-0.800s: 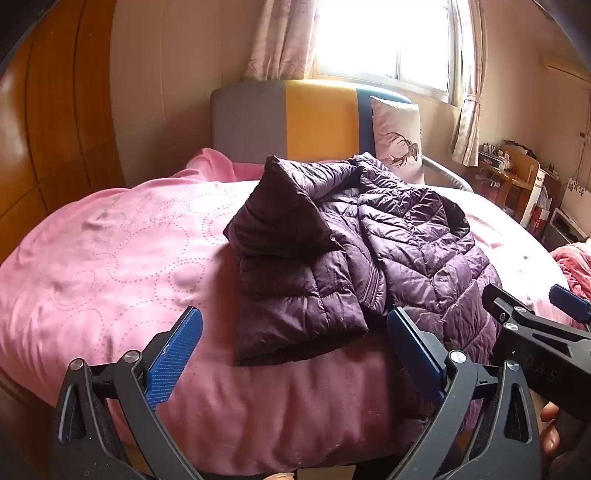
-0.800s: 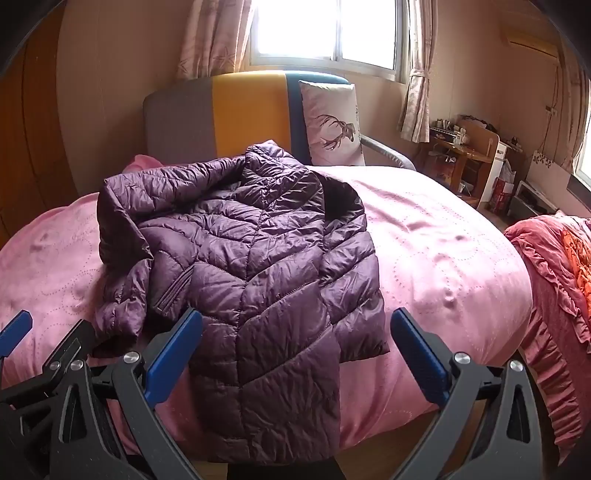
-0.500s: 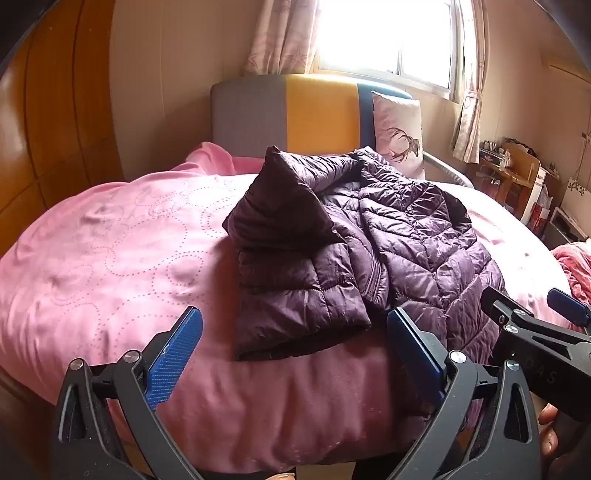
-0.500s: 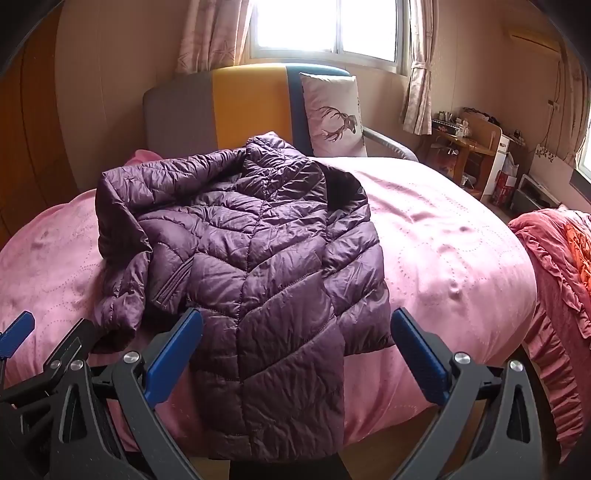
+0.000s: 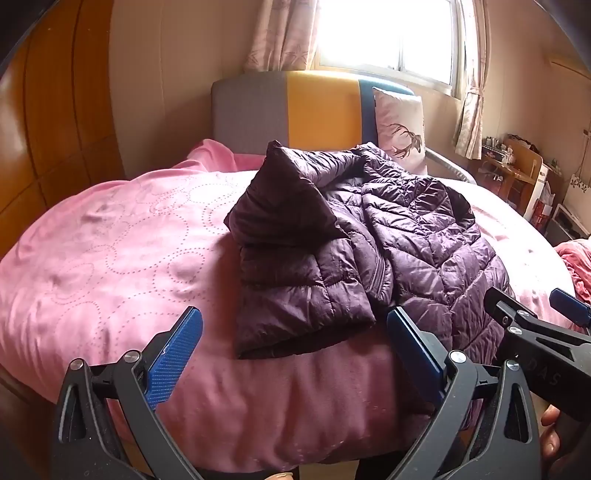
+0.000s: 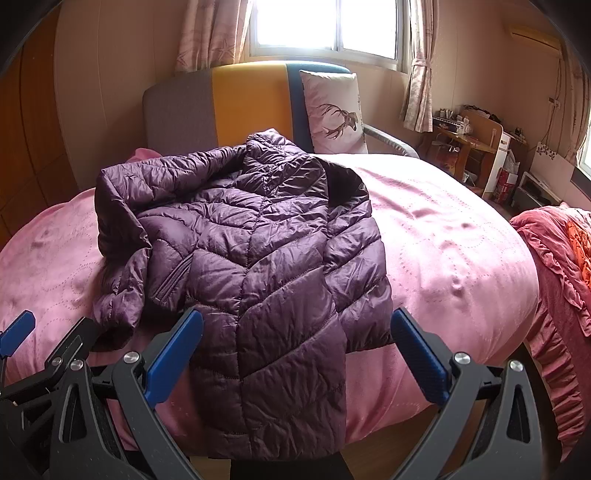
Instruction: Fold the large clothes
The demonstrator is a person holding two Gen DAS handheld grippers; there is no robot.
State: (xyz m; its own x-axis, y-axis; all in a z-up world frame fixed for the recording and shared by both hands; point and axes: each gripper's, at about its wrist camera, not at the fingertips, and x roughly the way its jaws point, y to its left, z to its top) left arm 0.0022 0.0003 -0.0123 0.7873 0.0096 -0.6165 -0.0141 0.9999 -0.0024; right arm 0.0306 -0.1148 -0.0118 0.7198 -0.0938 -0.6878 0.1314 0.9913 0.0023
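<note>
Right wrist view: we hold both hand-held grippers, left (image 5: 293,354) and right (image 6: 297,356), spread apart, empty; purple puffer jacket (image 6: 251,258) at 12 o'clock on the bed (image 6: 461,258)

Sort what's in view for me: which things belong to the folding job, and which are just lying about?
Job: purple puffer jacket; pink bed cover beneath it; left tool and right tool, both open.

Lying about: deer pillow; red blanket; cluttered desk.

Bright window (image 6: 325,26) – pink bed (image 6: 443,229)

Black-framed left tongs (image 5: 294,346), right tongs (image 6: 297,346), ribbed blue pads (image 5: 173,360), silver screws
</note>
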